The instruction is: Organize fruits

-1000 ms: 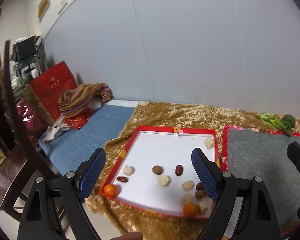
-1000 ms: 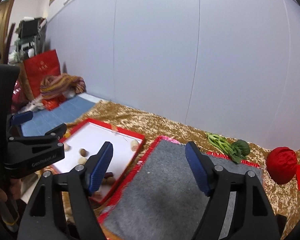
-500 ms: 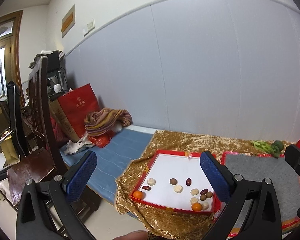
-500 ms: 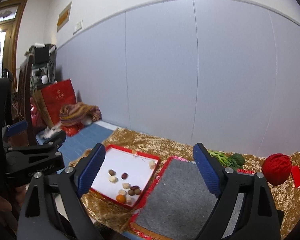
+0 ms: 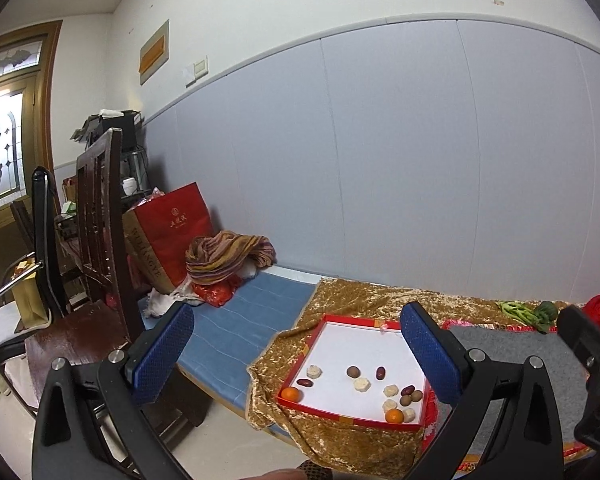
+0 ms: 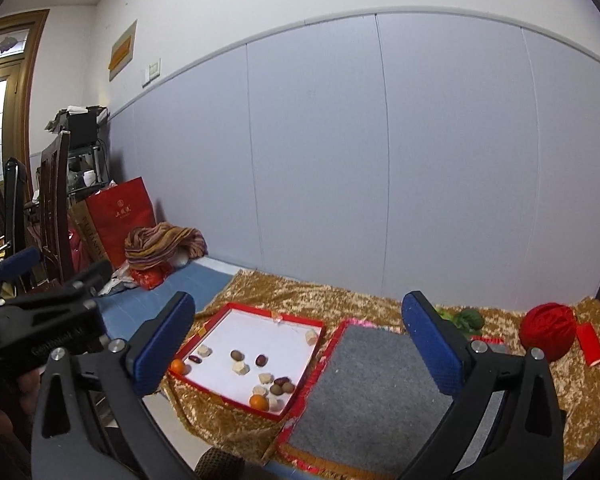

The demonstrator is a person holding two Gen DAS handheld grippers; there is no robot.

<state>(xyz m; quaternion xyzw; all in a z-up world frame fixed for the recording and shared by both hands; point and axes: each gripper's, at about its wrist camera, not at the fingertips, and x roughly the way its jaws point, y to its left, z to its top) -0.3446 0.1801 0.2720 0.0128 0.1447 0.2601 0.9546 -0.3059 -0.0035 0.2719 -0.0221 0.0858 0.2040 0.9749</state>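
Observation:
A red-rimmed white tray (image 5: 332, 322) (image 6: 316, 326) lies on a gold cloth and holds several small fruits. Among them are two oranges (image 5: 291, 394) (image 6: 259, 402), dark red dates (image 5: 380, 373) (image 6: 261, 360), brown round fruits (image 5: 353, 371) and pale cut pieces (image 5: 361, 384). A grey mat (image 5: 532, 350) (image 6: 364, 396) with a red border lies right of the tray. My left gripper (image 5: 300, 356) is open, well back from the tray and empty. My right gripper (image 6: 300, 354) is open too, held back from the tray and mat.
A green vegetable (image 5: 528, 312) (image 6: 464, 318) and a red yarn ball (image 6: 548, 330) lie at the back right. A blue mattress (image 5: 240, 328), striped cloth (image 5: 228, 254), red bag (image 5: 172, 224) and wooden chairs (image 5: 100, 232) stand left. Bare floor (image 5: 228, 440) runs along the front.
Both grippers have pulled back and up from the tray. The tray and mat look smaller and more of the room shows. The fruits have not moved.

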